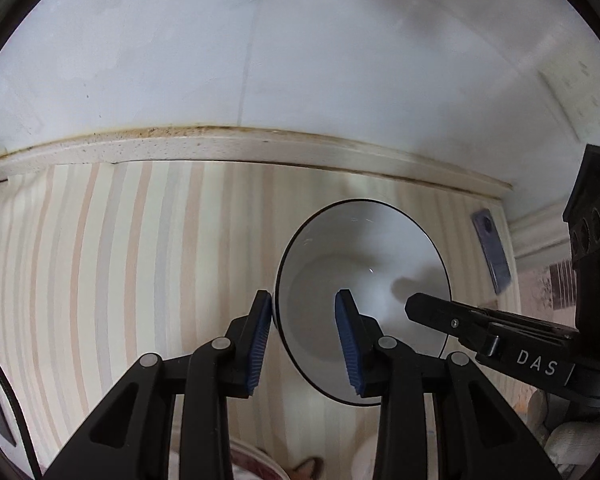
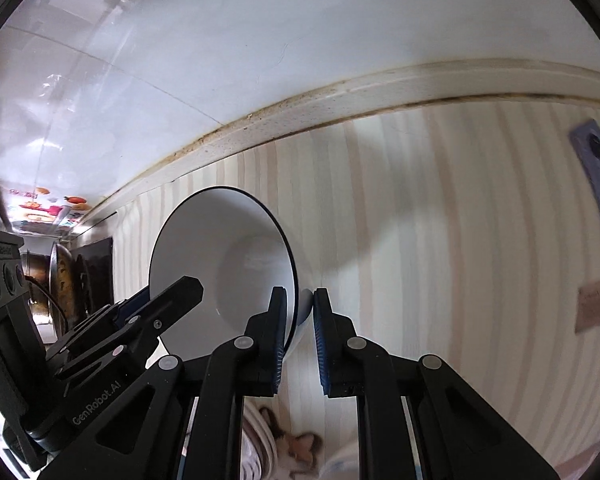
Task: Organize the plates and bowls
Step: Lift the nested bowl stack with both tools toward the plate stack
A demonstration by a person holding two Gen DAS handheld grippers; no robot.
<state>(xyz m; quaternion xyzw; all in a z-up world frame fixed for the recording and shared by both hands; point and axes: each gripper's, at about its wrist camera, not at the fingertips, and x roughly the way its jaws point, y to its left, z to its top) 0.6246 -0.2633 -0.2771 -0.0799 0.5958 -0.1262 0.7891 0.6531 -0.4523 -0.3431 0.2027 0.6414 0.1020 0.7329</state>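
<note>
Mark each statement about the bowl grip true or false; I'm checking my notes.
1. The bowl is white with a dark rim. True.
2. The right tool is clamped on the bowl's rim. True.
3. The left tool is shut tight on the rim. False: its fingers straddle the rim, apart.
4. The bowl holds food. False: it is empty.
5. A striped mat lies behind the bowl. True.

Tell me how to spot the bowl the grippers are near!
Find the striped counter under the white wall. The bowl is just above it, tipped so you look straight inside, with the right gripper pinching one edge and the left gripper open across the opposite edge. It is plain white with a thin dark rim, unlike the patterned dish below.
</note>
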